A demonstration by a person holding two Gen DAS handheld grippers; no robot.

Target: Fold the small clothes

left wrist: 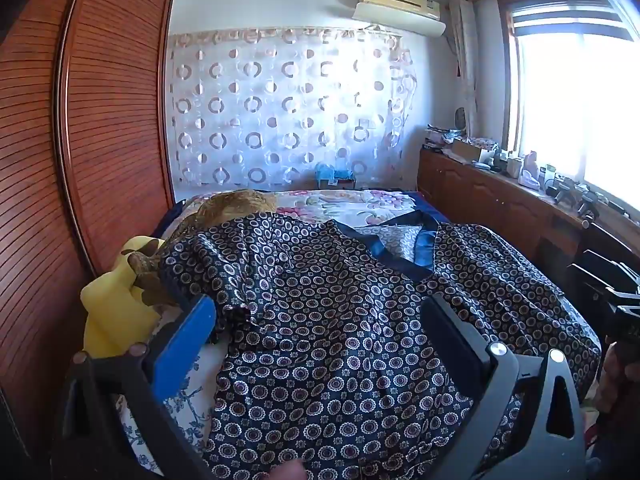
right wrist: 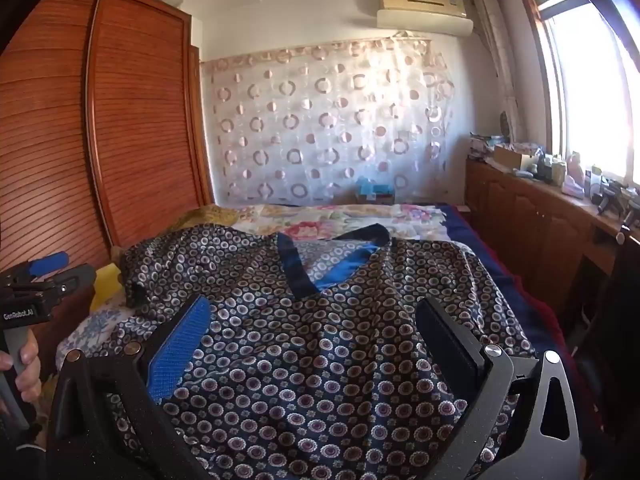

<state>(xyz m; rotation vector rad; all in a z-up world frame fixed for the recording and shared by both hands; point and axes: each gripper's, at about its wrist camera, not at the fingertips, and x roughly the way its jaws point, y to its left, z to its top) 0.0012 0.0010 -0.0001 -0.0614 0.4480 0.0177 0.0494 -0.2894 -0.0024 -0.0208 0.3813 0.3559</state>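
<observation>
A dark navy top (left wrist: pixel 328 320) (right wrist: pixel 320 344) printed with small circles lies spread face up on the bed, its blue-trimmed V-neck (right wrist: pixel 320 272) pointing away from me. My left gripper (left wrist: pixel 320 312) hovers open over the garment's left half, nothing between its fingers. My right gripper (right wrist: pixel 316 316) hangs open above the chest area, just below the neckline, also holding nothing. The left sleeve (right wrist: pixel 160 264) is bunched near the bed's left side. In the right wrist view the other gripper's handle (right wrist: pixel 24 300) shows at the left edge, held by a hand (right wrist: pixel 24 368).
A floral bedspread (left wrist: pixel 360 204) covers the bed. A yellow item (left wrist: pixel 116 312) and a brown patterned cloth (left wrist: pixel 236 208) lie at the left. A wooden wardrobe (left wrist: pixel 100 120) stands left. A cluttered wooden cabinet (left wrist: pixel 500 200) runs under the window on the right.
</observation>
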